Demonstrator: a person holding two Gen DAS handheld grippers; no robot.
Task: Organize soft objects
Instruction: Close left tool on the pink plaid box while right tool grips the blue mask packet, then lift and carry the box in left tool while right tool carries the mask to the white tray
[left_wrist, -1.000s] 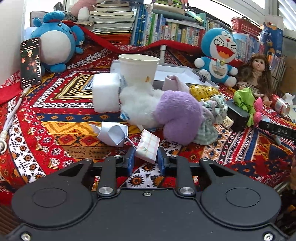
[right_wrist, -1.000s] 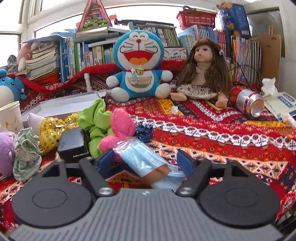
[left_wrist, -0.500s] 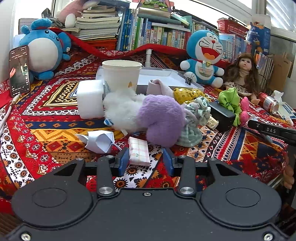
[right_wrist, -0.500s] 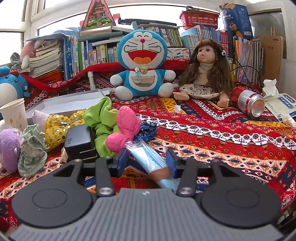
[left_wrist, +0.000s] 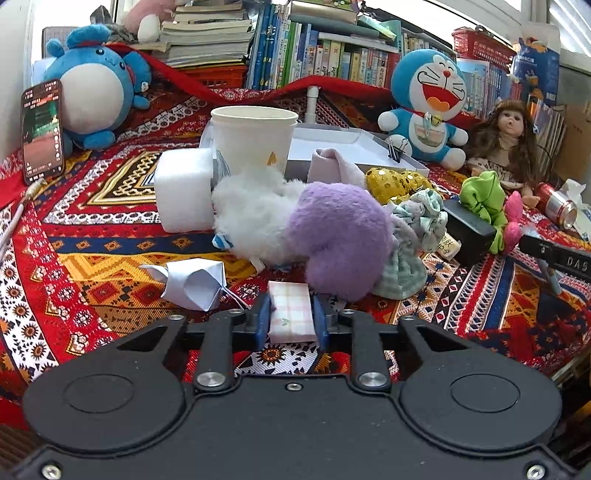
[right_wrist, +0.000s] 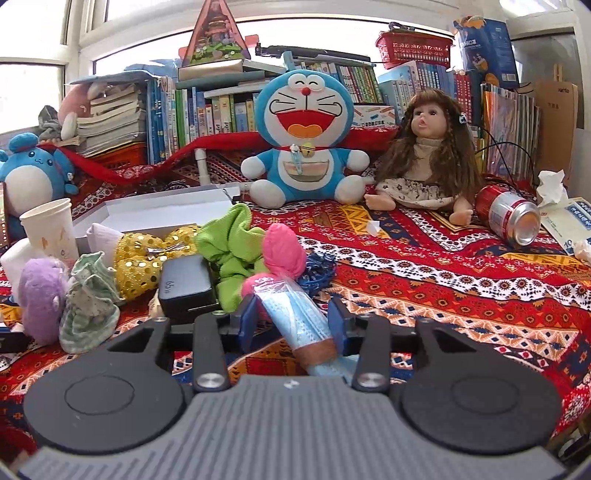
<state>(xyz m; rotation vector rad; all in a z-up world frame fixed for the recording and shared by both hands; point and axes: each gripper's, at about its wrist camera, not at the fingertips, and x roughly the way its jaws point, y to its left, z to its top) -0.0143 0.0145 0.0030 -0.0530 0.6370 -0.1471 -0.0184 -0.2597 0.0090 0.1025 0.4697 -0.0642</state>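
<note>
The left gripper (left_wrist: 290, 320) has its fingers (left_wrist: 263, 320) squeezed tight on a small checked tissue pack (left_wrist: 291, 312), with a purple fluffy toy (left_wrist: 341, 240) just past them. The right gripper (right_wrist: 293, 320) fingers (right_wrist: 246, 320) are closing around a blue mask bundle (right_wrist: 303, 321); a pink soft toy (right_wrist: 282, 254) sits just ahead.

Bright daylight pours in from the blown-out windows (right_wrist: 33, 88) behind; pretty sharp overall, heavy fisheye bending at edges.
</note>
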